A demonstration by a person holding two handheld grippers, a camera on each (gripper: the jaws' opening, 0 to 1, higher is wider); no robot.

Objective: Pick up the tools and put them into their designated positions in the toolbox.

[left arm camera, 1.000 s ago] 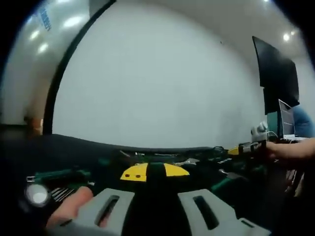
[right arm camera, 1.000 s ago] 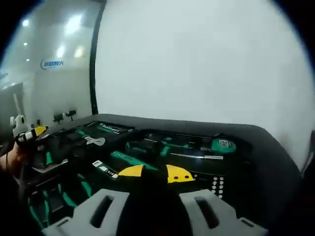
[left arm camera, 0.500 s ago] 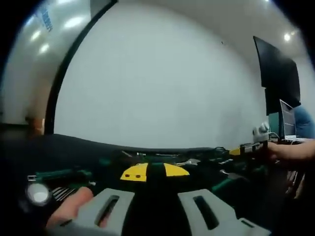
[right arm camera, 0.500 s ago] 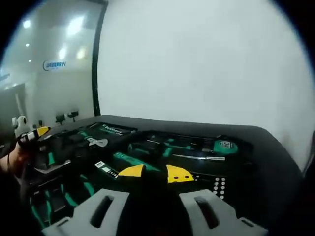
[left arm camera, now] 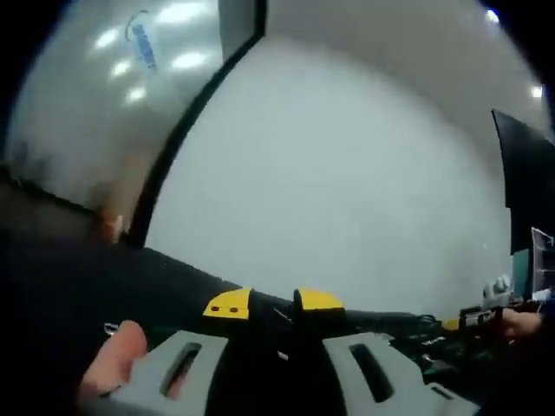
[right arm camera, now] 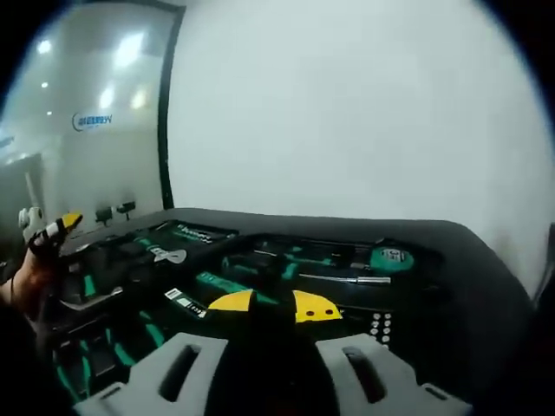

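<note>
The open black toolbox (right arm camera: 468,286) lies ahead in the right gripper view. It holds a green tape measure (right arm camera: 392,256), a screwdriver (right arm camera: 340,277), a wrench (right arm camera: 170,254) and several green-handled tools (right arm camera: 217,284). My right gripper (right arm camera: 273,305) hovers low in front of it, its yellow-tipped jaws a narrow gap apart and empty. My left gripper (left arm camera: 273,302) points over the black table (left arm camera: 69,286) toward the wall, also slightly open and empty; a fingertip (left arm camera: 117,360) rests by its left jaw. The left gripper (right arm camera: 57,230) and its hand show at the toolbox's left end. The right gripper (left arm camera: 458,322) shows over the toolbox's far part (left arm camera: 408,334).
A white wall (right arm camera: 347,113) stands behind the table. A glass partition with a blue logo (right arm camera: 91,120) is on the left. A black monitor (left arm camera: 529,191) and a laptop (left arm camera: 542,251) sit at the far right of the left gripper view.
The left gripper's camera has tilted up and rolled, so the table and toolbox sit lower in its view. Its jaws stand slightly wider apart. The right gripper view is nearly unchanged.
</note>
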